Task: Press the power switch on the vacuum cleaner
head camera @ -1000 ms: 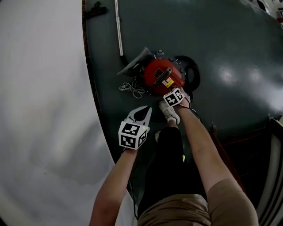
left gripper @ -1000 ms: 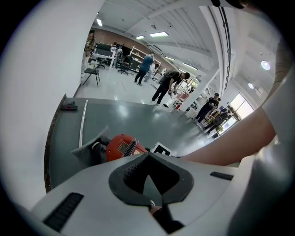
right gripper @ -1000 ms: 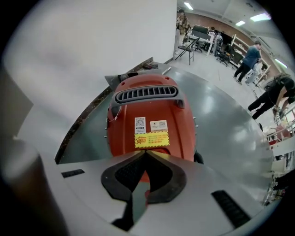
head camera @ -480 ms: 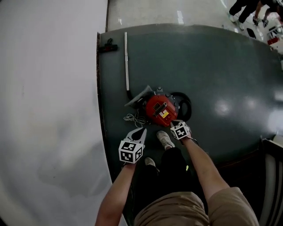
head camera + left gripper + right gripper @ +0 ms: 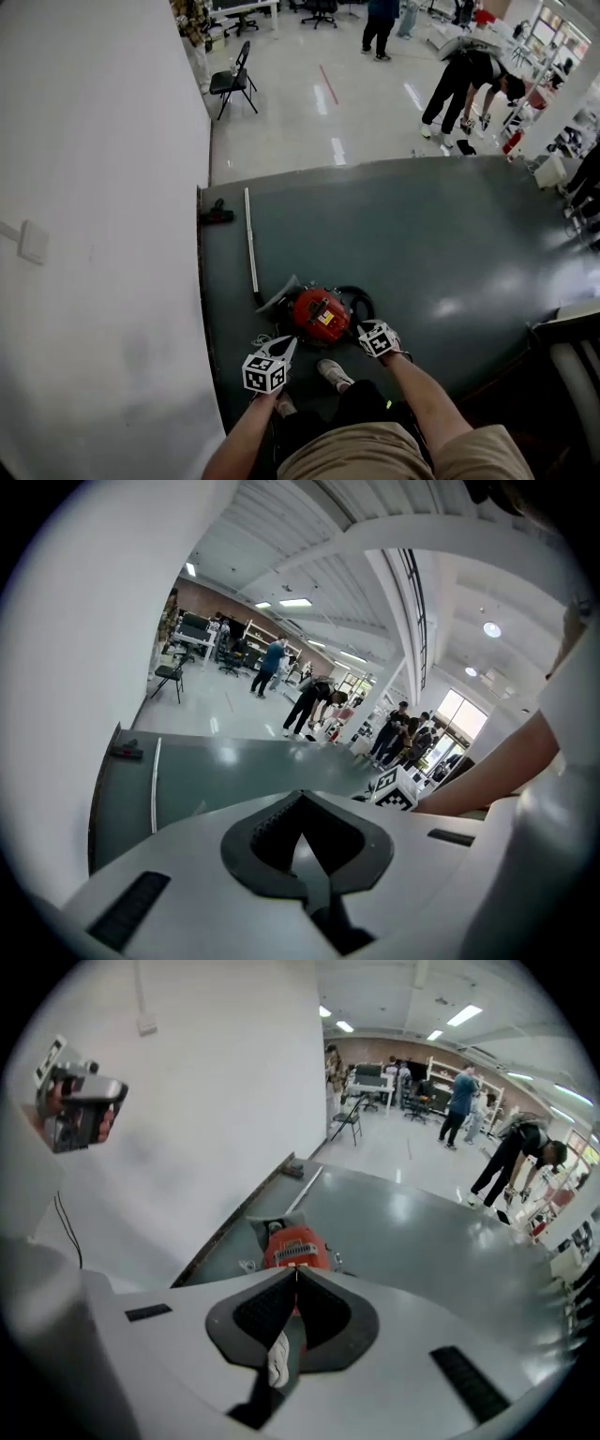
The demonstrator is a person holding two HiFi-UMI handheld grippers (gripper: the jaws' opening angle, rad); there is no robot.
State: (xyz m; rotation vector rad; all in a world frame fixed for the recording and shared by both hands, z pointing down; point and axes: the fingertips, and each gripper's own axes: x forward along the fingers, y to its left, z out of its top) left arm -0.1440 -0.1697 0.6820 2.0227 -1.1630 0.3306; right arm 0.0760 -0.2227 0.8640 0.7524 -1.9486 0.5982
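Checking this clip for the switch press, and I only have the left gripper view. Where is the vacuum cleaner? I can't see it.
Observer: The red vacuum cleaner sits on the dark mat close to the white wall, just ahead of the person's shoe.
Operator: Is the right claw on it?
Observer: No. The right gripper view shows the right claw shut, empty and held clear of the vacuum cleaner.
Operator: Anything attached to it?
Observer: A black hose loops at its side away from the wall.
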